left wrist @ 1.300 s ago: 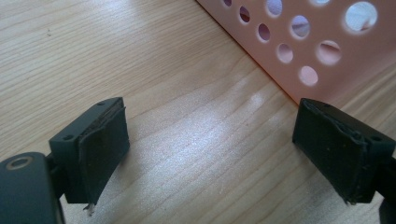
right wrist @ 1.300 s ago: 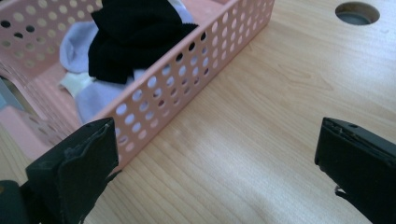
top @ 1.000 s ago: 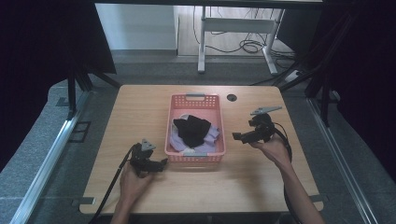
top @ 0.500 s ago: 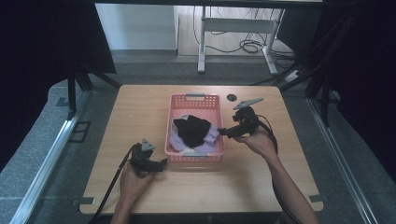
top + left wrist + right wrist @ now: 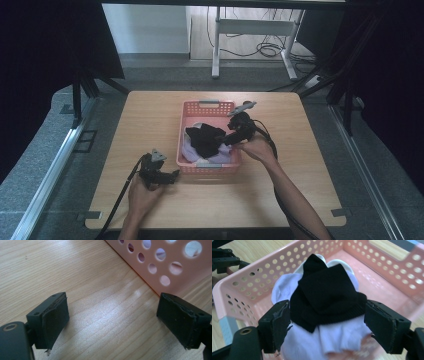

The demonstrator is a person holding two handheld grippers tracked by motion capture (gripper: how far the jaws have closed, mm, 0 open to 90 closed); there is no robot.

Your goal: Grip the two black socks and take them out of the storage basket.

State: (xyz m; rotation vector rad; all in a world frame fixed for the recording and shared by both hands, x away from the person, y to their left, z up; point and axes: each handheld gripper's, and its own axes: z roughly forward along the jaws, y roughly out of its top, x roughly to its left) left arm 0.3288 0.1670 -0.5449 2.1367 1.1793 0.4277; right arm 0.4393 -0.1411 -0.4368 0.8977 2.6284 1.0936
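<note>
A pink perforated basket (image 5: 208,106) stands in the middle of the wooden table (image 5: 150,115). Inside it a black knitted cloth (image 5: 204,139) lies on top of pale lilac and white cloths (image 5: 192,152). My right gripper (image 5: 225,141) reaches in over the basket's right rim, open. In the right gripper view its jaws stand wide on either side of the black cloth (image 5: 327,293), above the white cloths (image 5: 337,337), inside the basket (image 5: 249,281). My left gripper (image 5: 172,175) rests open near the table's front, just left of the basket (image 5: 160,262), with bare wood between its jaws.
A white table frame (image 5: 252,30) and loose cables (image 5: 267,49) stand on the floor beyond the far edge. Dark curtains hang at both sides. A metal rail (image 5: 55,165) runs along the floor at the left. The left gripper (image 5: 224,260) shows past the basket's corner.
The right gripper has moved left from the table's right side, over the basket's rim and down to the black cloth. The left gripper has stayed in place.
</note>
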